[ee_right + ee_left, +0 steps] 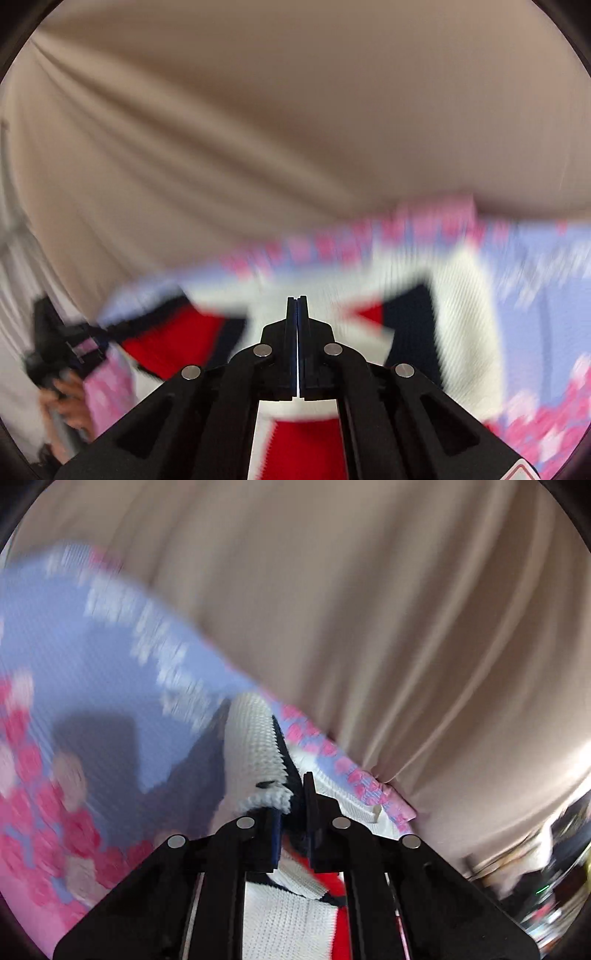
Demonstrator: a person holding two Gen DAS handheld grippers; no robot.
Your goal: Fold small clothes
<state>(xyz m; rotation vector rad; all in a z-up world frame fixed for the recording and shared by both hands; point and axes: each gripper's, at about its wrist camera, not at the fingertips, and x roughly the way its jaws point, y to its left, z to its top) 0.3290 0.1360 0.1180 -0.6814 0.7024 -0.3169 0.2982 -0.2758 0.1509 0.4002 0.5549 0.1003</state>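
A small knitted garment [258,746], white with navy and red patches, is pinched at its edge by my left gripper [295,805], whose jaws are closed on the knit. In the right wrist view the same garment [461,314] lies spread on a lilac and pink patterned sheet [535,280], blurred by motion. My right gripper [297,306] has its jaws pressed together above the garment; I see no cloth between them. The other handheld gripper and a hand [62,369] show at the left in the right wrist view.
The lilac sheet with pink flowers and white lettering [92,664] covers the work surface. A beige pleated curtain [369,609] hangs behind it and also fills the upper right wrist view [258,129]. Cluttered items [554,867] sit at the far right.
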